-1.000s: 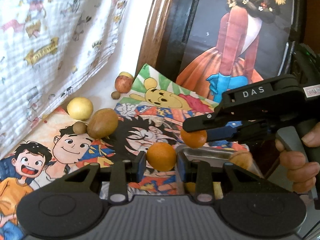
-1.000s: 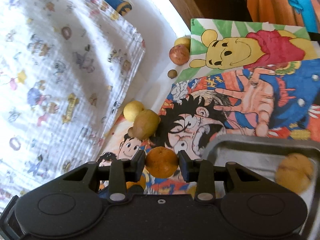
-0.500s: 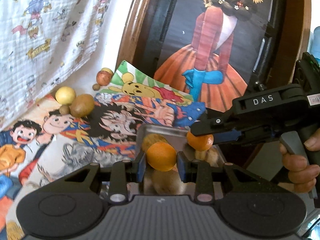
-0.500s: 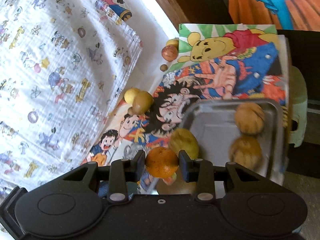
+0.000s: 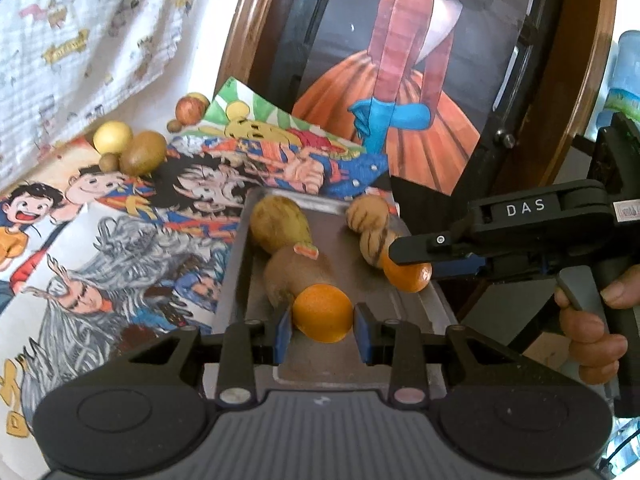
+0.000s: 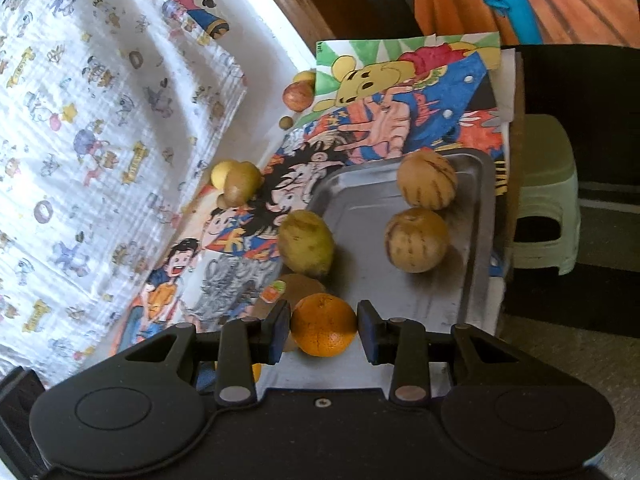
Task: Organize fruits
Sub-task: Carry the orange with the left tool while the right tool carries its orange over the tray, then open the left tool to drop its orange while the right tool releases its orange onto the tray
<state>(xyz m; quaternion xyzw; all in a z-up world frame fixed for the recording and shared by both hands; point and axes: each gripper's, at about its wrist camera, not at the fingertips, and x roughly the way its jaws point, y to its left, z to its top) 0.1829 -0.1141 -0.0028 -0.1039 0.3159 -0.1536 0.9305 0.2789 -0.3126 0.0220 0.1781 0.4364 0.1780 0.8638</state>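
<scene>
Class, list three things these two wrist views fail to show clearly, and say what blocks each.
1. Left wrist view: the tray's near edge, covered by the left gripper.
2. Left wrist view: most of the right gripper's orange, under its upper finger.
3. Right wrist view: the stickered fruit, partly behind the held orange.
</scene>
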